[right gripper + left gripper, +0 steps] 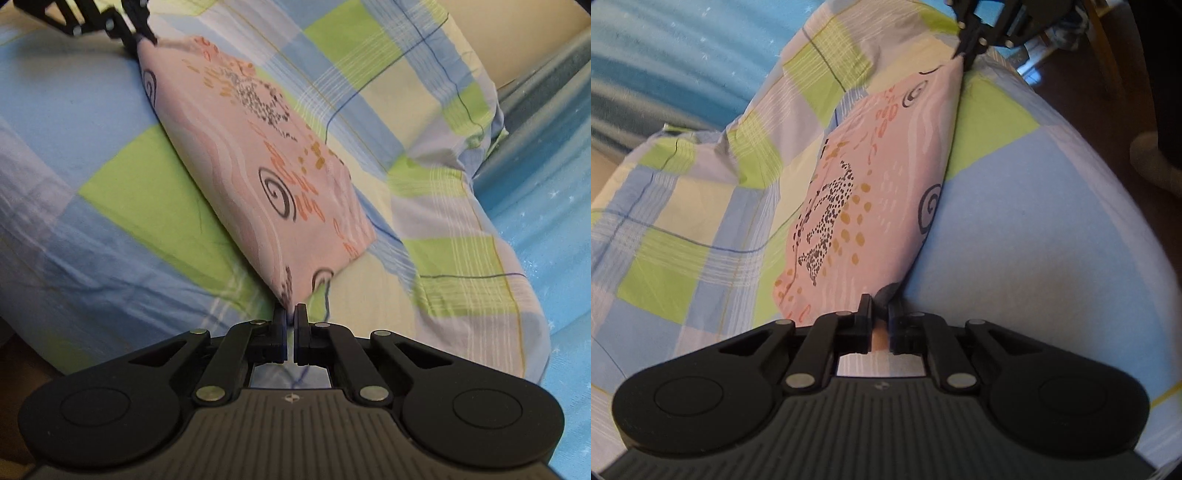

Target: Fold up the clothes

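A pink printed garment point(871, 192) with dark spirals, black dots and orange marks is stretched in the air over a checked bed cover point(683, 236). My left gripper point(882, 308) is shut on its near corner. At the far corner, the right gripper point(964, 55) pinches the same edge. In the right wrist view the pink garment point(258, 166) runs away from my right gripper point(291, 310), which is shut on its near corner, up to the left gripper point(142, 38) at top left. The cloth hangs folded, its lower edge trailing toward the bed.
The checked bed cover point(110, 206) in blue, green and cream fills most of both views, with a bunched ridge point(461, 155) beside the garment. A blue surface point(546, 206) lies beyond it. Dark floor and a pale pipe point(1152, 162) show past the bed's edge.
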A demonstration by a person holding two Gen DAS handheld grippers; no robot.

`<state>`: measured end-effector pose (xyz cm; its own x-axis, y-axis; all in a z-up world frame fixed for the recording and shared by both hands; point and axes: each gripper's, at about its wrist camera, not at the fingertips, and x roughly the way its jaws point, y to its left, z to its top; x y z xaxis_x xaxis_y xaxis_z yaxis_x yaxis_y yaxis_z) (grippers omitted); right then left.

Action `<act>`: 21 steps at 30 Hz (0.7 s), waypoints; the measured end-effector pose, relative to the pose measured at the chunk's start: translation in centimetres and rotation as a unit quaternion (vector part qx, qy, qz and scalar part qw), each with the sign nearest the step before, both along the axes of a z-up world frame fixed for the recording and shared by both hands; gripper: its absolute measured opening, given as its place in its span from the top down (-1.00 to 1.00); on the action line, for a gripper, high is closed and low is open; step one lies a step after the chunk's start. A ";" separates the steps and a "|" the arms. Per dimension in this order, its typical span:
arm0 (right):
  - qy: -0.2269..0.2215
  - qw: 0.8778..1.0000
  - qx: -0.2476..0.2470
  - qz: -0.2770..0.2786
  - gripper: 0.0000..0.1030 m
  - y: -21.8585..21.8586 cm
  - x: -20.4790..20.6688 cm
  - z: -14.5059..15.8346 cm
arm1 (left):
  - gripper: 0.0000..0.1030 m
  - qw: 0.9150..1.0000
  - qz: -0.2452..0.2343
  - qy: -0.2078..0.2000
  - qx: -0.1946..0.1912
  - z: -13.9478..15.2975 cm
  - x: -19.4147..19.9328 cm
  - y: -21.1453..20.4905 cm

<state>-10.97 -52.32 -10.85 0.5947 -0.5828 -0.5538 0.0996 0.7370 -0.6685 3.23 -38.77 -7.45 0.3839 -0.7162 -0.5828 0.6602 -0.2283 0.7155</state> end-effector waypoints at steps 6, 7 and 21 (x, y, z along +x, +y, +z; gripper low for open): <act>-0.161 0.971 0.152 -0.087 0.84 -3.3 -3.2 5.1 | 0.77 0.994 0.062 0.076 -0.040 4.0 1.1 1.7; -0.196 0.962 0.170 -0.081 0.78 -3.4 -3.4 5.7 | 0.77 0.990 0.081 0.097 -0.056 4.8 1.3 1.5; -0.221 0.874 0.424 -0.093 0.73 -5.1 1.9 5.0 | 0.68 0.907 0.290 0.284 -0.109 4.4 3.8 -5.7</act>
